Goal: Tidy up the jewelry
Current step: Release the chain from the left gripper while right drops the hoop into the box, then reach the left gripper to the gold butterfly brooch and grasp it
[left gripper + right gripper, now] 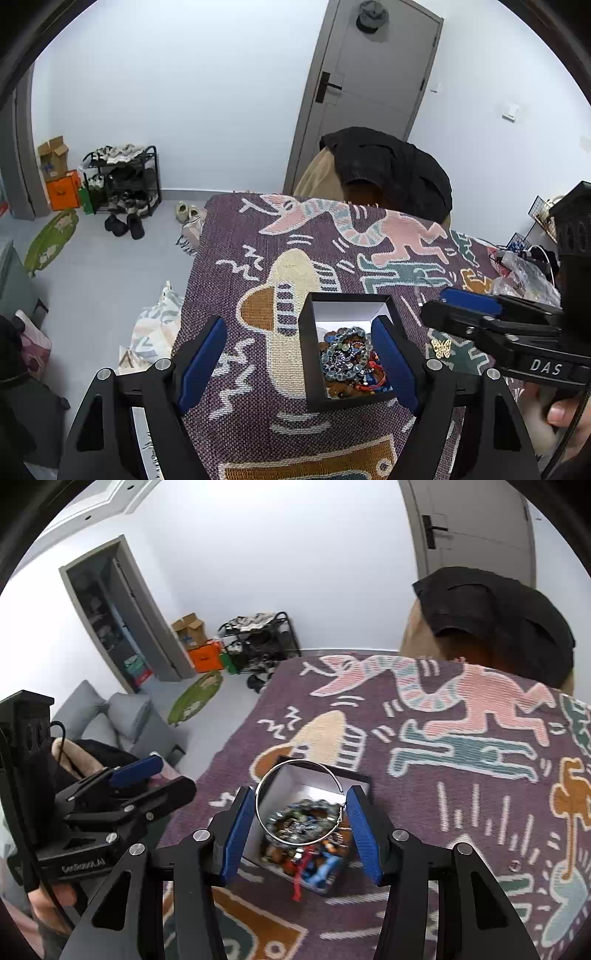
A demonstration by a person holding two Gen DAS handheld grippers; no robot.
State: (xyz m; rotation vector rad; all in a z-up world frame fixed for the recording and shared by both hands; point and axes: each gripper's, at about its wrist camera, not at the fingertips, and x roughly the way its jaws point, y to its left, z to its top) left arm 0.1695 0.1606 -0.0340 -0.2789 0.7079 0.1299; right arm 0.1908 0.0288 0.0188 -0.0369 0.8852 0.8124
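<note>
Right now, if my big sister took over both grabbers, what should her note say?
Right gripper: a silver bangle spans its two blue pads, over the open black jewelry box. Whether the pads pinch it is unclear.
Left gripper: open, holding nothing, straddling the box.
Done: beaded bracelets and red cords already lie in the box.
Left: drop the bangle in, then fetch the gold butterfly clip lying on the patterned blanket beside the box.

Beads (306,821) in box (360,779) blurred, bangle (260,814) contact with jaws unclear
</note>
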